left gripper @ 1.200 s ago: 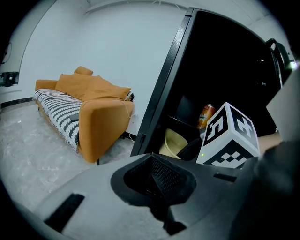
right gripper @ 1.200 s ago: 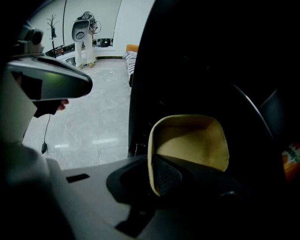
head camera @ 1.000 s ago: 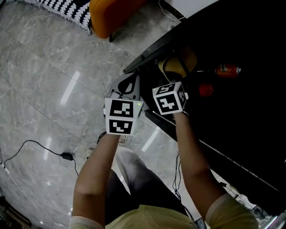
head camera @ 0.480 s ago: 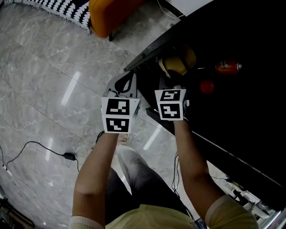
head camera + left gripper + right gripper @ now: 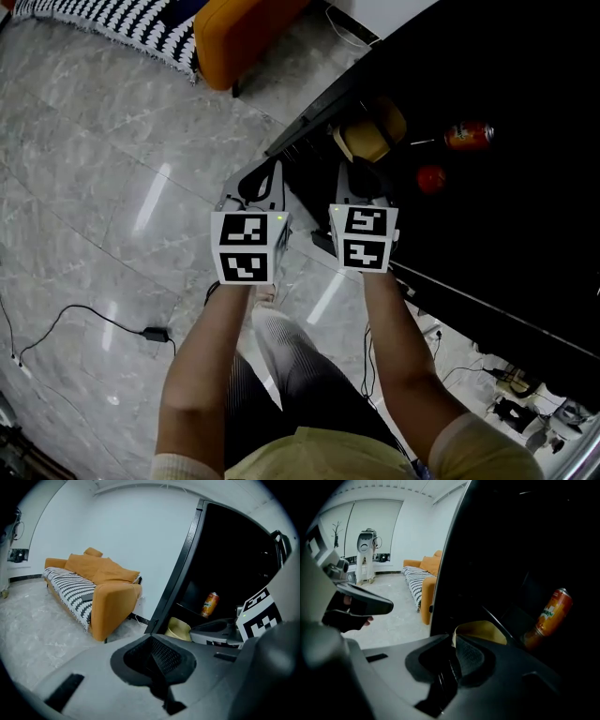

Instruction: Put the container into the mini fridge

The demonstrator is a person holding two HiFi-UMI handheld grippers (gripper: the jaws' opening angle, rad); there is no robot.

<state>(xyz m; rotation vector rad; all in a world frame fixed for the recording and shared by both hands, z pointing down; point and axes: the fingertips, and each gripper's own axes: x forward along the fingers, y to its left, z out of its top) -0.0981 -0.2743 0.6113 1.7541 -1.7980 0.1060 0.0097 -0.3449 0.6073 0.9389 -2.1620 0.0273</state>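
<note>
Gripping the yellowish container [image 5: 480, 631] by its rim, the right tool [image 5: 453, 644] has its jaws clenched on that thin edge. The container is just inside the open front of the dark mini fridge [image 5: 185, 564], low down near the frame. An orange drink can [image 5: 548, 613] stands upright a bit deeper in, on a shelf off to the container's right. The head view also shows a small red round thing [image 5: 430, 178] near the can, can't tell what it is. The left tool [image 5: 152, 644] is clamped shut on nothing, outside the fridge over the grey marble floor [image 5: 112, 187], just beside the right one. An orange sofa [image 5: 110, 597] with a striped throw is further back.
</note>
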